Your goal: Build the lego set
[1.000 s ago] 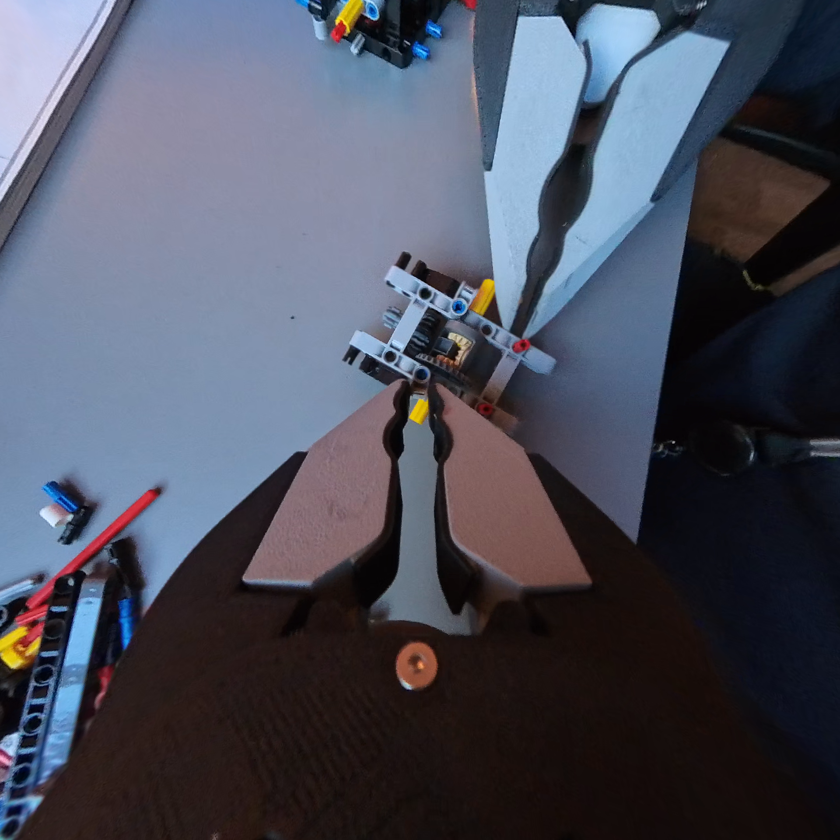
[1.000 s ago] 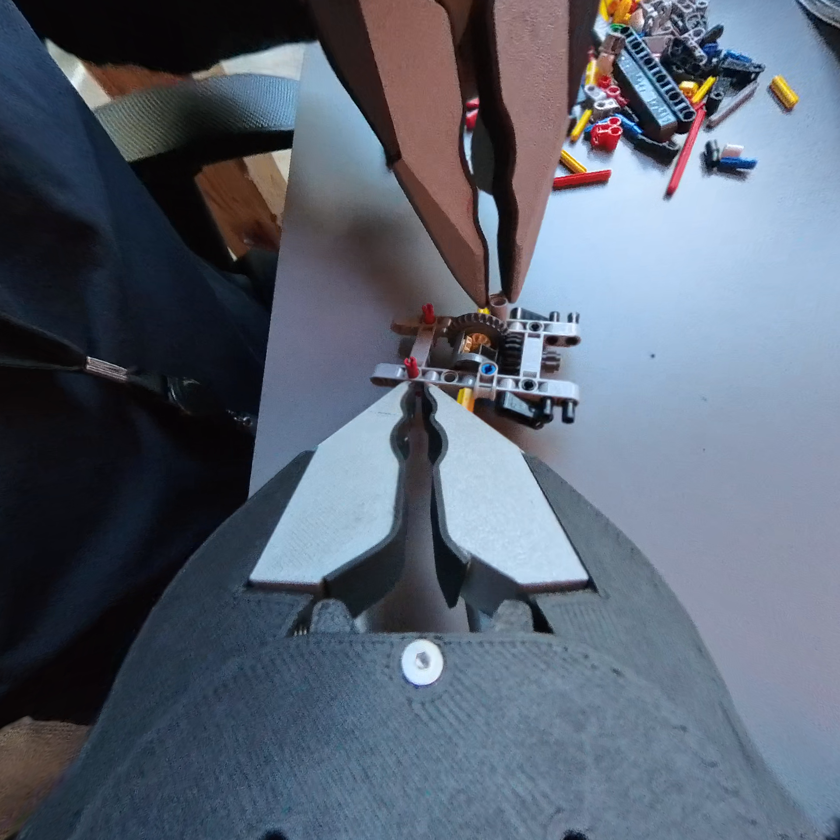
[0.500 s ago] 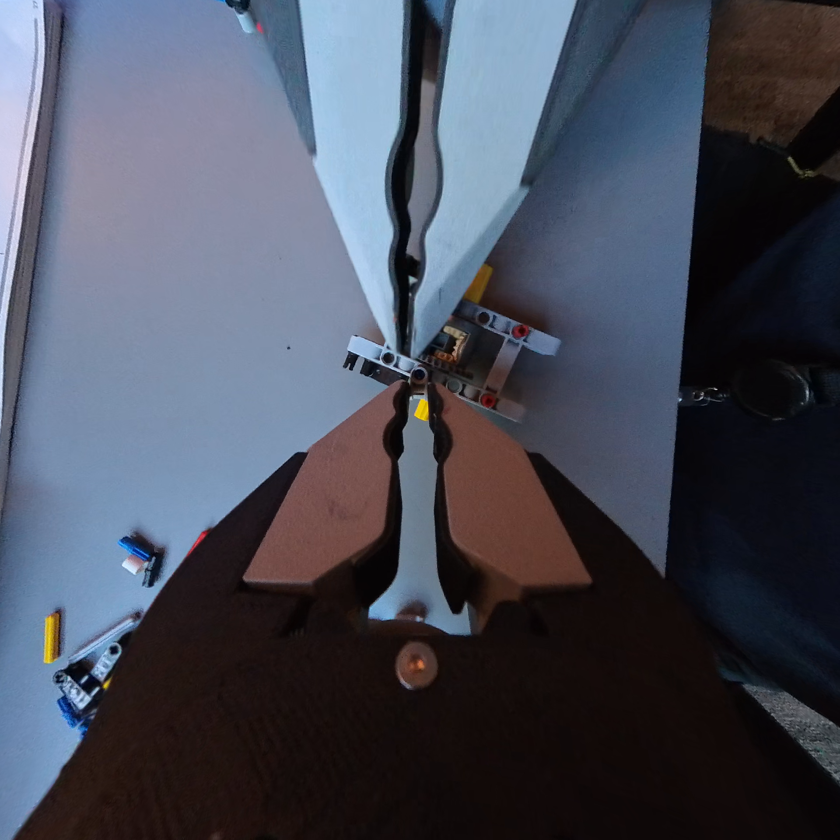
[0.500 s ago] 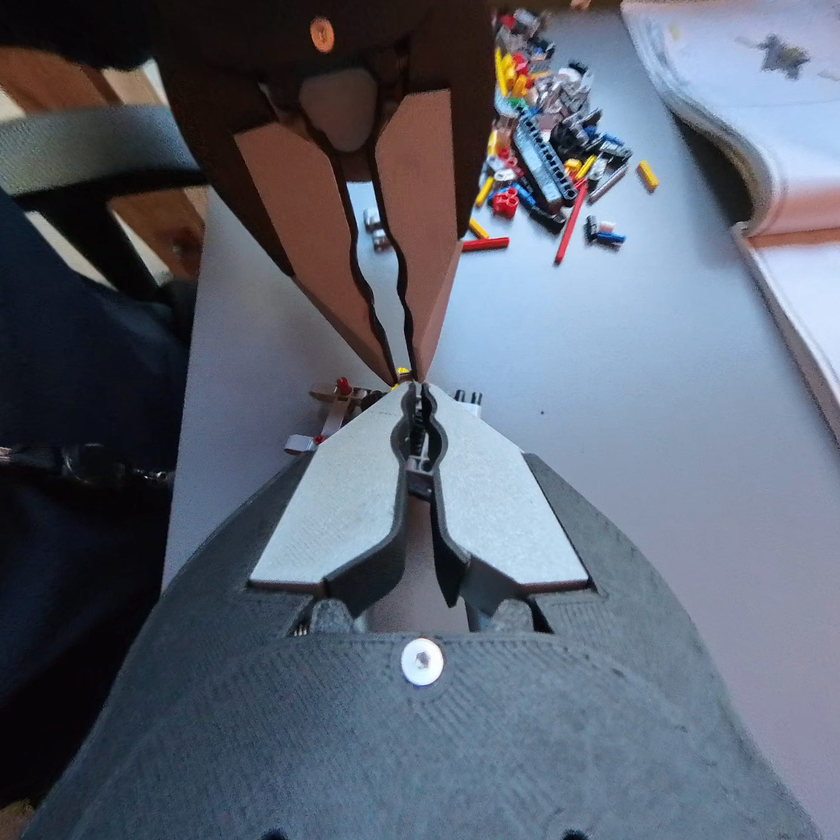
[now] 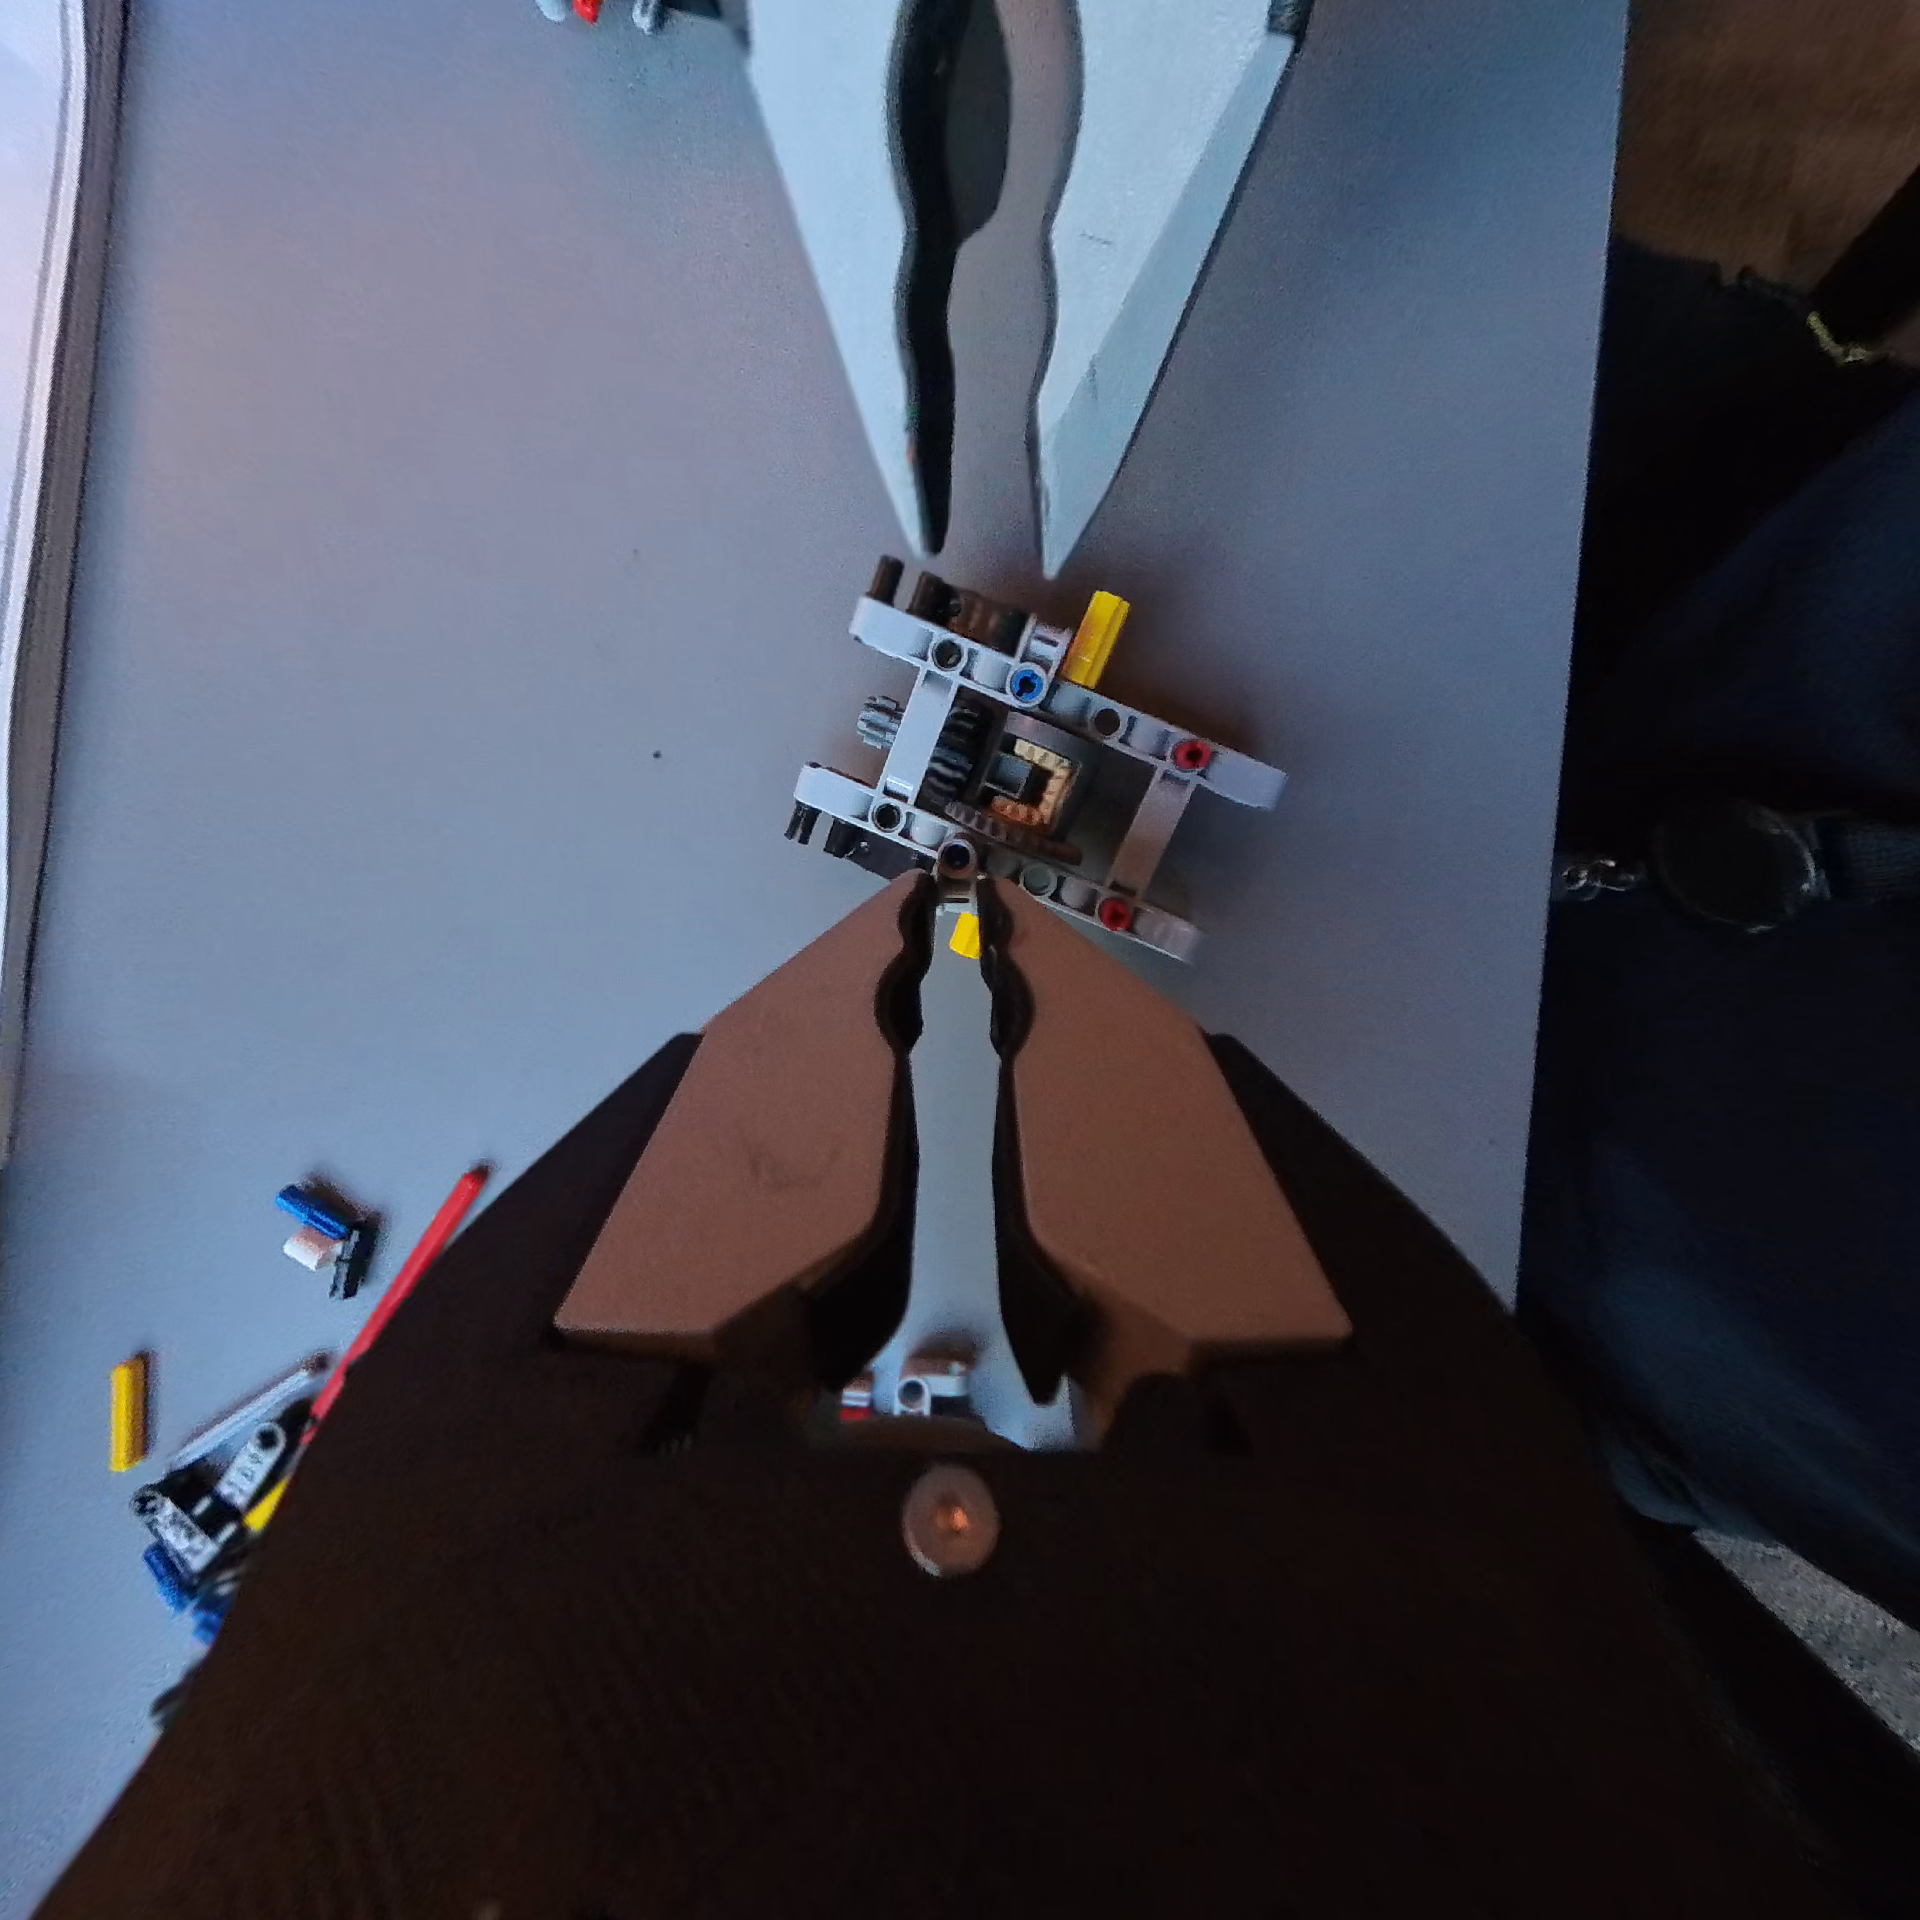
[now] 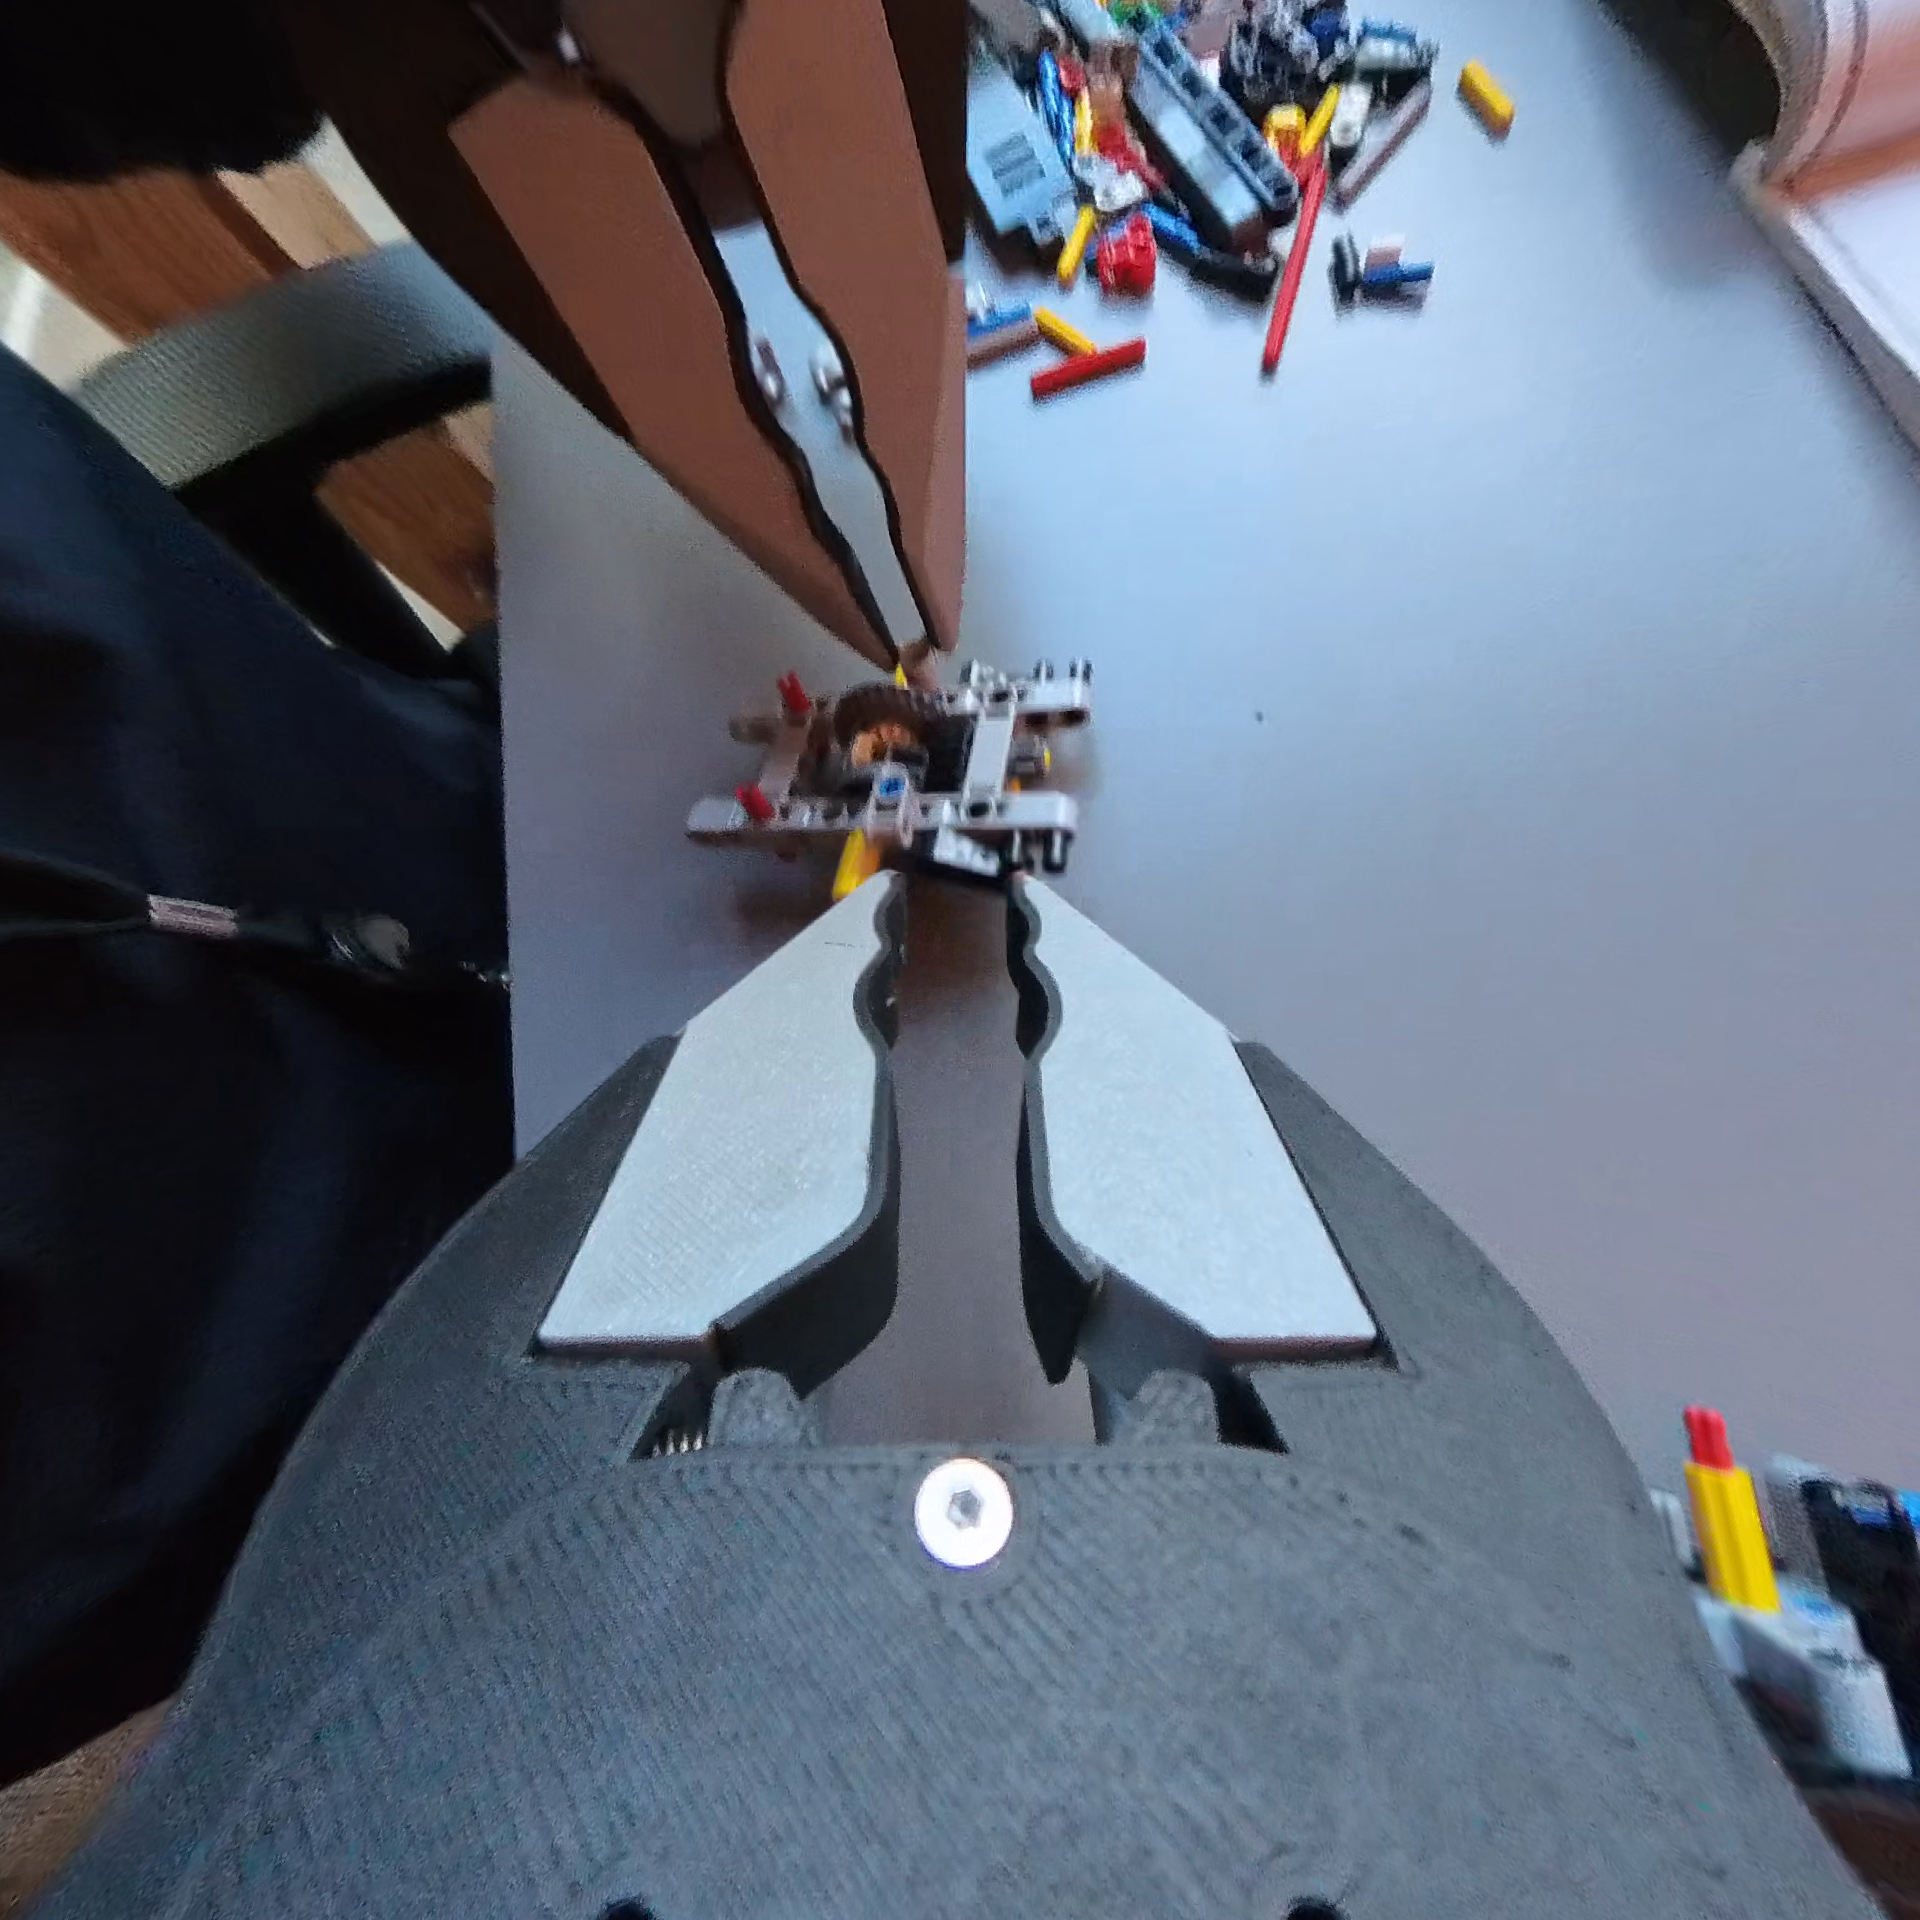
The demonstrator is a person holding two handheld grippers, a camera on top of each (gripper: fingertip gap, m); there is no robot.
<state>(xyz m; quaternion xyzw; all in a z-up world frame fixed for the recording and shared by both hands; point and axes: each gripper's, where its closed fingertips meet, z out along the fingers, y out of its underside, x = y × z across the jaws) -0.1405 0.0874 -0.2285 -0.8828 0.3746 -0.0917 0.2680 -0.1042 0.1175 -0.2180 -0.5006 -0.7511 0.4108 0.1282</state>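
A grey beam frame with gears, red pins and a yellow axle (image 5: 1029, 769) lies on the grey table (image 5: 416, 623) close to its edge. My left gripper (image 5: 951, 883), with brown fingers, is shut on a small grey round piece (image 5: 956, 857) at the frame's near beam. The right wrist view shows its tips (image 6: 914, 655) pinching that piece on top of the frame (image 6: 904, 769). My right gripper (image 6: 956, 883), with pale grey fingers, is open and holds nothing. Its tips stand just short of the frame's black parts, as the left wrist view (image 5: 987, 556) also shows.
A pile of loose building parts (image 6: 1195, 135) with a long red axle (image 6: 1294, 270) lies behind the left gripper. An open book (image 6: 1849, 156) lies further out. Another small build (image 6: 1787, 1621) stands beside my right gripper. A person in dark clothes (image 6: 208, 935) sits at the table edge. My hands' fingertips stand some 6 centimetres from each other.
My right gripper was shut with its tips over the frame; it has since opened and drawn back to the frame's edge. My left gripper keeps its pinch on the small grey piece.
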